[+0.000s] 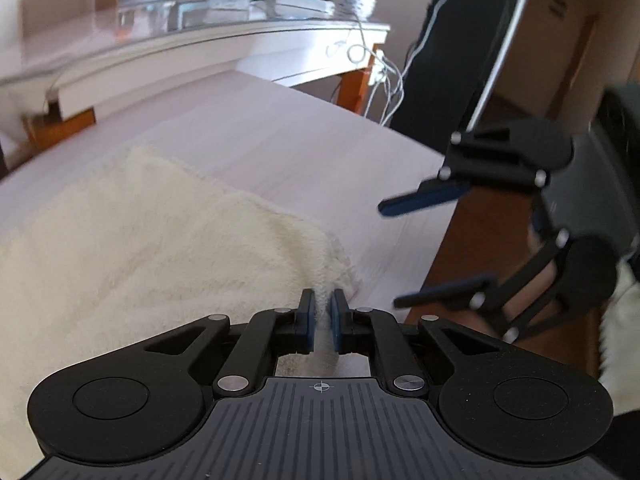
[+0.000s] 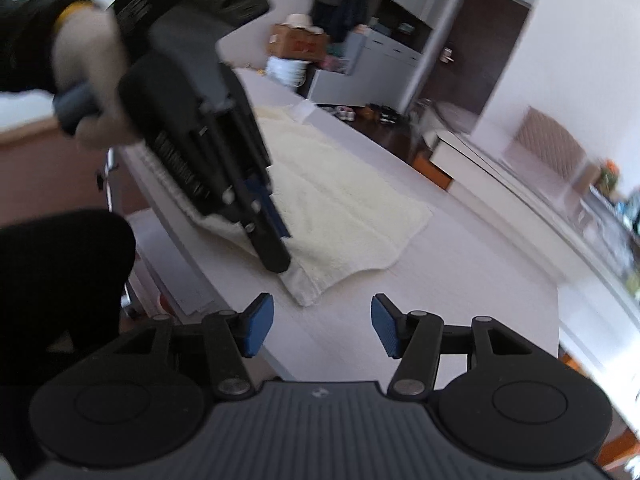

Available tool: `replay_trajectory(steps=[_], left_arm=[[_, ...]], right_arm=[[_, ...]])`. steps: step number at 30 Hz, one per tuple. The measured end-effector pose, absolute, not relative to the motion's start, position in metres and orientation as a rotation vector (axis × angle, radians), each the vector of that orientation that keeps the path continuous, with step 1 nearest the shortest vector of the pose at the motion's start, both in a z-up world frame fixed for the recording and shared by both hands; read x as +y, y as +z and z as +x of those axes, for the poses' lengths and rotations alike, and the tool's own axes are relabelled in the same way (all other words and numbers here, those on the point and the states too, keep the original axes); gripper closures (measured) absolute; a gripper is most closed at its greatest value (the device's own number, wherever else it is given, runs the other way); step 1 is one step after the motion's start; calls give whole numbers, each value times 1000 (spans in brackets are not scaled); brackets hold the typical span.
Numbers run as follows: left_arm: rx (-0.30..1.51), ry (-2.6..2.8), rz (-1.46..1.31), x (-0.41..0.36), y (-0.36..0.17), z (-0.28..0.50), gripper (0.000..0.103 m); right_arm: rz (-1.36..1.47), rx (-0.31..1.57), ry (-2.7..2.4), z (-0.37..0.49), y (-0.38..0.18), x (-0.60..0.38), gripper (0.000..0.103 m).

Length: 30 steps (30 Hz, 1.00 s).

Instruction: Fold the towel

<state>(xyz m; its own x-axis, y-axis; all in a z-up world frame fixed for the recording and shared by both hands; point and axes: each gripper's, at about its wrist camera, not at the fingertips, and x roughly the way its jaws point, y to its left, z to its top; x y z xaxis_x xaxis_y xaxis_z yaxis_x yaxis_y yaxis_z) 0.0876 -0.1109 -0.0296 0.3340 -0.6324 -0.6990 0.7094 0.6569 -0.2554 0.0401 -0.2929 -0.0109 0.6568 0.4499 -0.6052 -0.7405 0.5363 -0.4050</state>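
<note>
A cream fluffy towel point(image 1: 140, 248) lies spread on a white table point(image 1: 280, 136). My left gripper point(image 1: 322, 312) is shut on the towel's near right edge, with fabric bunched between its blue pads. In the right wrist view the same towel point(image 2: 344, 208) stretches away across the table point(image 2: 460, 264), and the left gripper point(image 2: 276, 240) pins its near corner, held by a gloved hand point(image 2: 86, 76). My right gripper point(image 2: 322, 326) hovers open above bare tabletop just short of that corner. It also shows at the right of the left wrist view as the right gripper point(image 1: 390, 256), fingers wide apart and empty.
A white desk point(image 1: 224, 40) with a monitor, cables and clutter stands behind the table. A black cabinet point(image 1: 452, 60) is at the back right. Grey drawers point(image 2: 360, 68), a cardboard box point(image 2: 298, 42) and a brown door point(image 2: 472, 40) fill the far room. The table edge drops to brown floor point(image 1: 480, 240).
</note>
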Motion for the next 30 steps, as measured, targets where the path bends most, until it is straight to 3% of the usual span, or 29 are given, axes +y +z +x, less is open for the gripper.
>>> replay_trajectory(steps=[7,12,16,24,28,30], left_arm=[[891,-922,5,-97,-27,99,94],[888,-927,12,-95,-25,98,88],[888,-921,15,-91,-26,96,72],[857,-874,15,-75,-19,89,67],[837,-801,52,-56,-13,80,66],[829,-746,82,-43,-10,73,66]], right_arm=[[-851,381,756,38,-18,-278,47],[-974,312,754,35,-24,-268,56],[-1024,277,754,31,-25,-265,62],[-1083,246,759,21,-28,-261,64],[-1099,258,774,18,-28,-258,76],[-1099,265,784,17,-28,-258,86]])
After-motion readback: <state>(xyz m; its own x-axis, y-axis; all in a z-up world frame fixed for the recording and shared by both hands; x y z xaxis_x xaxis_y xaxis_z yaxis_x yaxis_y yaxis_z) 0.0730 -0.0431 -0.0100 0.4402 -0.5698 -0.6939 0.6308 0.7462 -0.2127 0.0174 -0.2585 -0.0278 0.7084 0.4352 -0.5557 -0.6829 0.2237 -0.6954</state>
